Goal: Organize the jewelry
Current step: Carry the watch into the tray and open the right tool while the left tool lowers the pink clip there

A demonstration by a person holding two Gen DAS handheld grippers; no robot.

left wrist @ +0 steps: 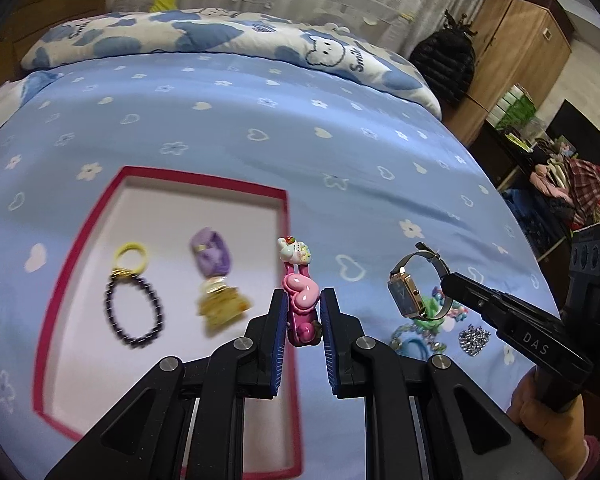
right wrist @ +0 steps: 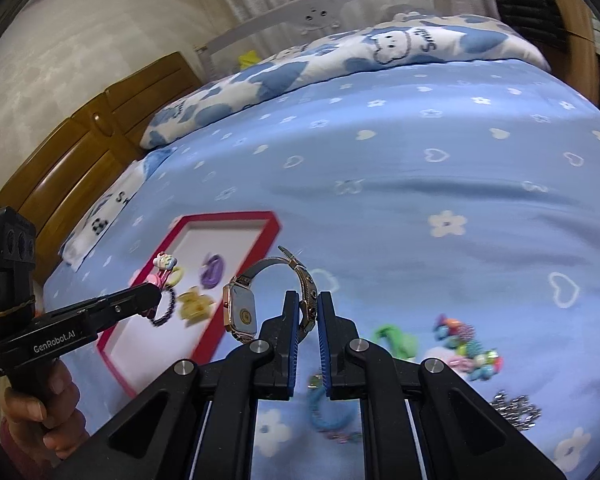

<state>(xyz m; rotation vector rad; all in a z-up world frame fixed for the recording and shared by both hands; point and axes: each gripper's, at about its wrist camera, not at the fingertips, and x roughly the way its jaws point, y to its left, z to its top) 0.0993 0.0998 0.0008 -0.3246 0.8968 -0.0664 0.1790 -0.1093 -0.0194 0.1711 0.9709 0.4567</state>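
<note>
A pink-rimmed white tray (left wrist: 100,208) lies on the blue bedsheet and holds a dark bead bracelet (left wrist: 134,312), a yellow hair tie (left wrist: 130,254), a purple hair clip (left wrist: 212,256) and a yellow clip (left wrist: 220,304). My left gripper (left wrist: 303,300) is shut on a pink hair clip (left wrist: 300,300) with a cartoon charm, held above the tray's right edge. My right gripper (right wrist: 309,304) is shut on the strap of a wristwatch (right wrist: 242,312) and holds it above the sheet, right of the tray (right wrist: 188,220). The watch also shows in the left wrist view (left wrist: 408,292).
Loose jewelry lies on the sheet to the right of the tray: a green piece (right wrist: 396,338), a colourful bead piece (right wrist: 466,340), a blue bracelet (right wrist: 332,412) and a sparkly heart (right wrist: 516,408). A patterned quilt (left wrist: 220,36) lies at the far end of the bed. A wooden headboard (right wrist: 80,152) is at left.
</note>
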